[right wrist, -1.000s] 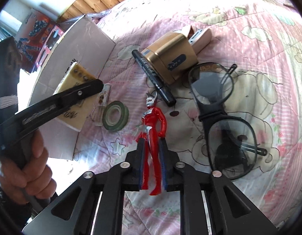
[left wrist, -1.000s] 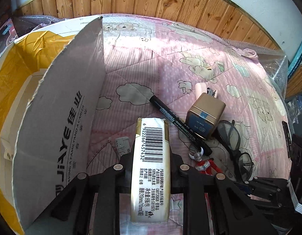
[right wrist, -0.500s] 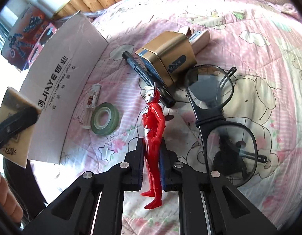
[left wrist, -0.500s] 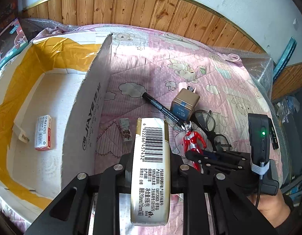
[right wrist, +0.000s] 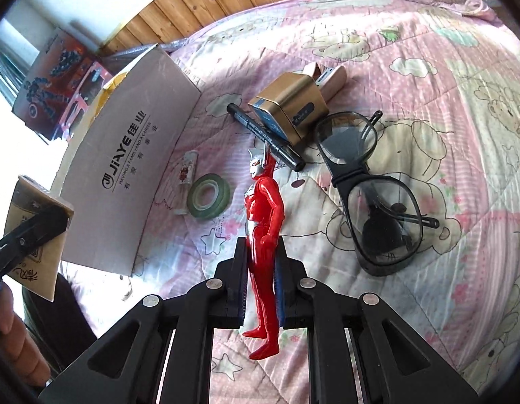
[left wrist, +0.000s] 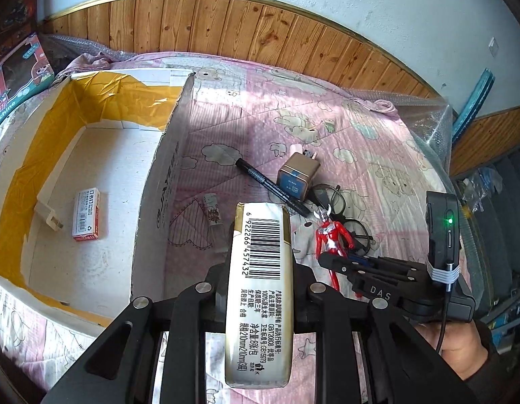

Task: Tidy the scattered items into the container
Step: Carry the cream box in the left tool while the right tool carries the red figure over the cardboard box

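Observation:
My left gripper [left wrist: 260,269] is shut on a white-and-gold tissue pack [left wrist: 260,303] with a barcode, held above the quilt just right of the open cardboard box [left wrist: 159,175]. The box holds a red-and-white staple box [left wrist: 86,213] and a white plug [left wrist: 47,215]. My right gripper [right wrist: 260,252] is shut on the legs of a red figure [right wrist: 263,202], held above the quilt. On the quilt lie a black marker [right wrist: 263,134], a gold box [right wrist: 290,107], black glasses [right wrist: 367,195], a green tape roll [right wrist: 209,195] and a small tube [right wrist: 187,175].
A pink item [right wrist: 330,77] lies behind the gold box. The box's printed flap [right wrist: 132,175] stands upright between the box interior and the scattered items. Wooden panelling [left wrist: 260,33] runs behind the bed. Toy cartons [right wrist: 58,77] sit at far left.
Both grippers have risen and drawn back. The left one now looks down into the box interior. The red figure has come up off the quilt in the right gripper.

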